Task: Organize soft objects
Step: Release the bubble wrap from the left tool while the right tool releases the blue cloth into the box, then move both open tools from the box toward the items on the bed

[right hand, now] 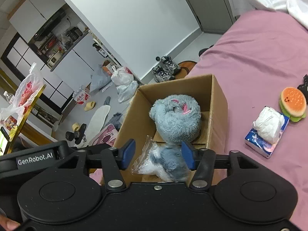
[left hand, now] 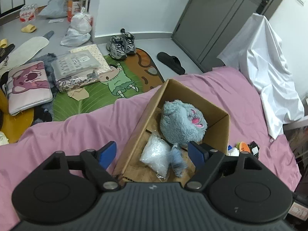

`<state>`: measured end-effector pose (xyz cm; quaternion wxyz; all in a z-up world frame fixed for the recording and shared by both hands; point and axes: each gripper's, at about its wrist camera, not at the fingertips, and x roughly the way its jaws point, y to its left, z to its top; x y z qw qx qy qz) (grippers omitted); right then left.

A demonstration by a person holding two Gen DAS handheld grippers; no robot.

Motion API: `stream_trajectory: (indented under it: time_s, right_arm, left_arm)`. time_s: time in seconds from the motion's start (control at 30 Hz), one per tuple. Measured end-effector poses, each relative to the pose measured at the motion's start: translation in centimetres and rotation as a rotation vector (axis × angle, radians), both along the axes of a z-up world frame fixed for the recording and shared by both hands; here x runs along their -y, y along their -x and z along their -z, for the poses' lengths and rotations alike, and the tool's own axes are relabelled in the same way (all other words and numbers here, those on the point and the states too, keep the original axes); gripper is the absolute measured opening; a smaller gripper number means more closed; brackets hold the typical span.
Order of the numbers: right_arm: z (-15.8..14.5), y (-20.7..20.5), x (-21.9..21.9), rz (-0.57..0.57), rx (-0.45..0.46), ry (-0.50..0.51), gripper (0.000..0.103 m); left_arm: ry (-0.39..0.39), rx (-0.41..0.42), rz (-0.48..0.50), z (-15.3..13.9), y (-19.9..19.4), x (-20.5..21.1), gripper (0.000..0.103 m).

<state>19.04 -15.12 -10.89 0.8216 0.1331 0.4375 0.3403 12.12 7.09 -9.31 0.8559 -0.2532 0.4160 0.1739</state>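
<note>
Left gripper [left hand: 153, 154]: jaws spread wide, empty, above near end of cardboard box [left hand: 219, 107]. Right gripper [right hand: 156, 155]: jaws likewise apart, empty, over same box. Box sits on pink bedsheet [left hand: 77, 130]. Inside: blue plush toy [left hand: 182, 123] at far end, clear plastic bag [left hand: 156, 156] beside small blue plush piece [left hand: 178, 160]. Tissue pack [right hand: 266, 132] and burger plush [right hand: 293, 102] lie on sheet, right of box.

The black item [right hand: 305, 84] beside the burger toy [right hand: 293, 105] is cut off.

both wrist cams above box [left hand: 192, 100], close
</note>
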Motion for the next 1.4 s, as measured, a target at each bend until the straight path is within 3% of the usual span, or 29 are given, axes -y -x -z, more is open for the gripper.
stream_trajectory:
  time_s: [0.1,0.17,0.23,0.3,0.4,0.5,0.67,0.83,1.0,1.4]
  right_arm:
    - [-0.8,0.4,0.4,0.013,0.019,0.008,0.067]
    - [-1.3,0.7,0.9,0.013,0.031,0.001,0.078]
    - [-1.9,1.0,1.5,0.015,0.049,-0.007,0.082]
    - [-2.4,1.1,2.0,0.014,0.060,-0.009,0.089]
    - [-3.0,1.2,2.7,0.014,0.074,-0.010,0.092]
    - [-3.3,0.8,3.3,0.016,0.066,-0.015,0.098]
    - [-3.8,0.7,4.5,0.015,0.078,0.002,0.103]
    - [-4.2,0.4,5.6,0.010,0.083,0.010,0.103]
    - [-4.4,-0.2,6.8,0.035,0.089,0.033,0.103]
    - [-4.7,-1.4,9.9,0.067,0.122,0.112,0.103]
  left_arm:
    - [-0.064,0.022,-0.031,-1.0,0.8,0.6,0.082]
    - [-0.084,0.033,-0.050,-1.5,1.2,0.8,0.082]
    - [-0.094,0.034,-0.066,-1.8,1.4,1.1,0.082]
    - [-0.080,0.035,-0.068,-1.9,1.4,1.2,0.082]
    - [-0.038,0.070,-0.063,-2.2,1.8,1.5,0.082]
    - [-0.044,0.093,-0.059,-2.8,2.0,2.2,0.082]
    - [-0.095,0.081,-0.037,-3.5,1.9,3.4,0.082]
    - [-0.066,0.101,-0.038,-4.1,2.1,3.9,0.082]
    - [-0.104,0.059,-0.033,-4.7,1.6,5.2,0.082]
    - [-0.046,0.015,0.003,-3.8,0.8,8.5,0.082]
